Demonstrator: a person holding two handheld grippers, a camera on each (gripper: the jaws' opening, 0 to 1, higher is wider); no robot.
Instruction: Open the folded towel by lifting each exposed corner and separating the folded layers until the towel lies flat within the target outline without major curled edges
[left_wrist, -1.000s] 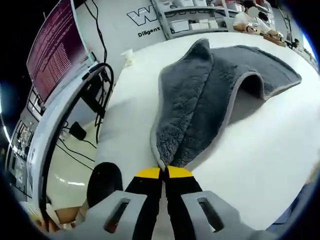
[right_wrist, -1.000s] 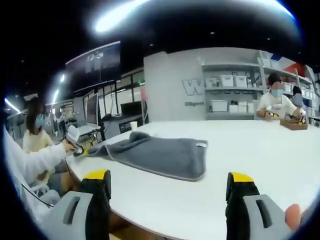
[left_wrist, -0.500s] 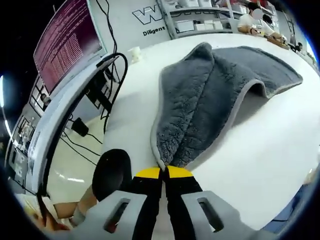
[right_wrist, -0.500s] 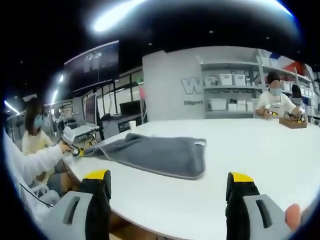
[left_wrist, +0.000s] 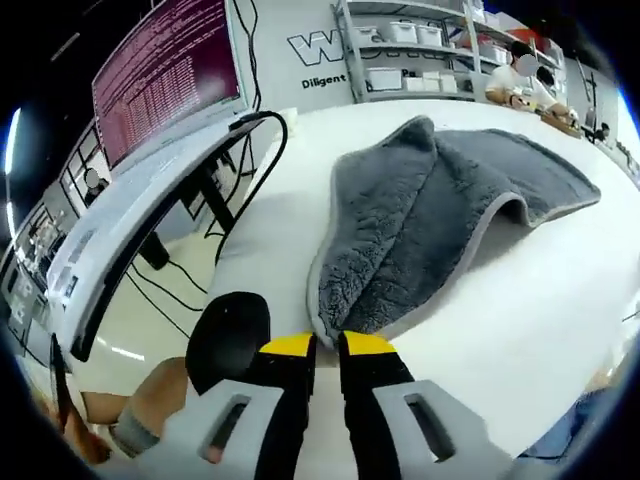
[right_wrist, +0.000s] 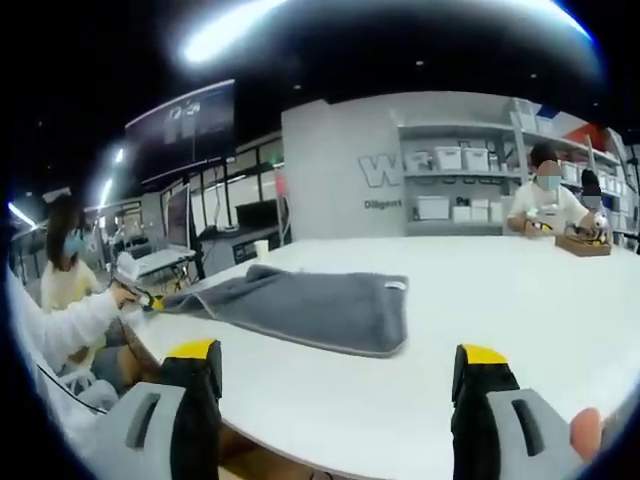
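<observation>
A grey fluffy towel (left_wrist: 420, 220) lies on the round white table (left_wrist: 540, 300), one long side folded over with a raised hump along its right hem. Its near corner rests at the table's edge, just ahead of my left gripper (left_wrist: 327, 345), whose yellow-tipped jaws stand a narrow gap apart with the corner at their tips. In the right gripper view the towel (right_wrist: 310, 305) stretches across the table (right_wrist: 500, 300), and the left gripper (right_wrist: 150, 298) sits at its far left corner in a person's hand. My right gripper (right_wrist: 340, 355) hovers wide open near the table's front edge, holding nothing.
A monitor (left_wrist: 165, 75) on a stand with hanging cables (left_wrist: 235, 170) stands left of the table, and a black stool (left_wrist: 228, 335) is below the edge. A white cup (right_wrist: 261, 249) sits at the far rim. Shelves (right_wrist: 450, 185) and seated people (right_wrist: 545, 205) are behind.
The left jaws, pressed together on the towel's corner before, have parted slightly. The left view has shifted a little. The right gripper stays open and still.
</observation>
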